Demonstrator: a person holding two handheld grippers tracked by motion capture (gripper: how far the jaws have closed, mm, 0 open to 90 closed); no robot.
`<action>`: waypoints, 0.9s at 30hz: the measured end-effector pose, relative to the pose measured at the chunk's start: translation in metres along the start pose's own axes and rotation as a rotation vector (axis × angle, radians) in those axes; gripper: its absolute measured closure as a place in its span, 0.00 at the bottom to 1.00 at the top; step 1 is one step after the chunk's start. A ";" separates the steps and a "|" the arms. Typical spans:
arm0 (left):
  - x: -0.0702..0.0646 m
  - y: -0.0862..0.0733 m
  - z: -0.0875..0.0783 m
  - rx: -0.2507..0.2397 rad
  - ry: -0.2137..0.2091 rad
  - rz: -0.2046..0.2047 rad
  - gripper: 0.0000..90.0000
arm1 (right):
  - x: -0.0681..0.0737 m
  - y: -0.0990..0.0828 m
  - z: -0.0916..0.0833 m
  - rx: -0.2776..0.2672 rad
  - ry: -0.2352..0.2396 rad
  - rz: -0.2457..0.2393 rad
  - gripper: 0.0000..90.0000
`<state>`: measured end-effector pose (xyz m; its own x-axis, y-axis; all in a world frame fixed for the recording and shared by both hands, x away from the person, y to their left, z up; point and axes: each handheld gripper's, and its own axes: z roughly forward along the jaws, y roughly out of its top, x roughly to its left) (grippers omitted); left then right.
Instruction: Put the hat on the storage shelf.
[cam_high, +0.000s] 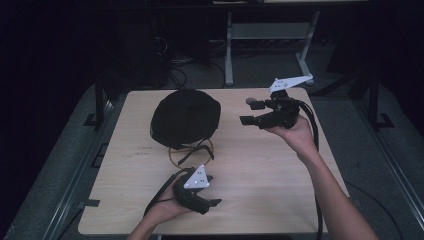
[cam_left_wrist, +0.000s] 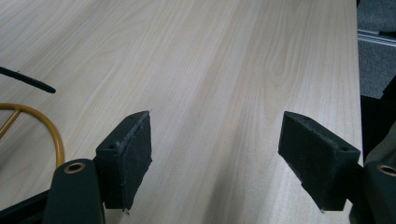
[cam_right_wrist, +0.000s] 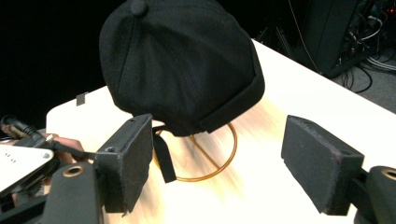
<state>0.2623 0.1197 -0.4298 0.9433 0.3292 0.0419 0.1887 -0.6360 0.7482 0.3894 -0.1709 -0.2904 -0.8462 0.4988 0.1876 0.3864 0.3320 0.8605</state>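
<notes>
A black cap (cam_high: 185, 117) (cam_right_wrist: 182, 65) sits on a gold wire stand (cam_high: 190, 152) (cam_right_wrist: 210, 154) at the middle back of the wooden table (cam_high: 260, 165). A black strap (cam_right_wrist: 163, 158) hangs from the cap over the stand's ring (cam_left_wrist: 42, 121). My right gripper (cam_high: 250, 112) (cam_right_wrist: 217, 140) hovers to the right of the cap and points at it, jaws open and empty. Near the front edge, my left gripper (cam_high: 212, 190) (cam_left_wrist: 215, 154) rests low, pointing right across bare wood, open with nothing between its jaws. Its grey plate (cam_right_wrist: 23, 158) appears in the right gripper view.
The right half of the table is bare wood (cam_left_wrist: 243, 70). Beyond the far edge stand a grey metal table frame (cam_high: 230, 50) and loose cables (cam_high: 175, 75) on a dark floor. Dark rails run along both sides of the table.
</notes>
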 end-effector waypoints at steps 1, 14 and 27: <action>0.000 0.000 0.000 0.002 0.002 0.001 0.28 | -0.001 -0.003 -0.001 -0.001 -0.003 0.000 0.27; 0.002 -0.002 0.000 0.009 0.014 -0.010 0.28 | -0.012 -0.040 -0.015 0.018 -0.022 0.054 0.24; 0.004 -0.003 -0.001 0.003 0.025 -0.032 0.28 | -0.020 -0.074 -0.030 0.032 -0.036 0.102 0.24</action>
<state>0.2653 0.1235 -0.4313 0.9298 0.3665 0.0347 0.2192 -0.6270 0.7476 0.3670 -0.2293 -0.3438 -0.7885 0.5592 0.2560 0.4817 0.3029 0.8223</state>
